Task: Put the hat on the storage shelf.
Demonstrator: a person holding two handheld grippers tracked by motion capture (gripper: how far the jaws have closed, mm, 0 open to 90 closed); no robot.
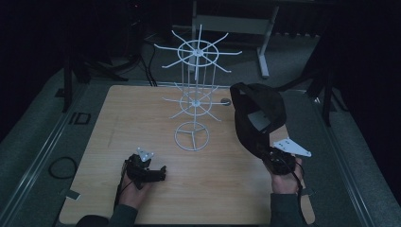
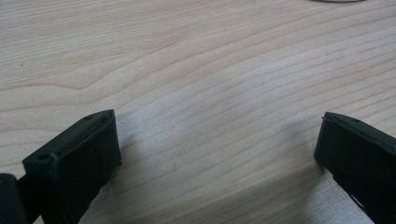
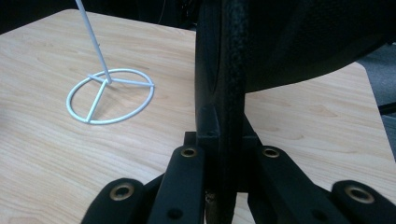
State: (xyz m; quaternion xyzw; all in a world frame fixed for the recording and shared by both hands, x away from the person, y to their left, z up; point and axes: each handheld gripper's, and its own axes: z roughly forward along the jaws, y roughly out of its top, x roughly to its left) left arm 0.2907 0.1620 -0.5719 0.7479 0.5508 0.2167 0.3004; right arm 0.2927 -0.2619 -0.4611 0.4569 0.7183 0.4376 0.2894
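Note:
A white wire display rack (image 1: 195,94) with two tiers of spoke hooks stands at the middle back of the wooden table (image 1: 118,118); its ring base (image 3: 111,95) lies left of my right jaws. A black cap (image 1: 257,111) hangs raised to the right of the rack. My right gripper (image 1: 267,153) is below the cap and shut on its brim (image 3: 229,93), which stands on edge between the jaws of the right gripper (image 3: 227,140). My left gripper (image 1: 160,173) rests low on the table at front left, and the left gripper (image 2: 219,149) stands open with bare wood between its jaws.
Grey floor (image 1: 42,127) surrounds the table, and a cable loop (image 1: 62,166) lies on it at the left. A white metal frame leg (image 1: 264,42) stands behind the table. Beyond that the room is dark.

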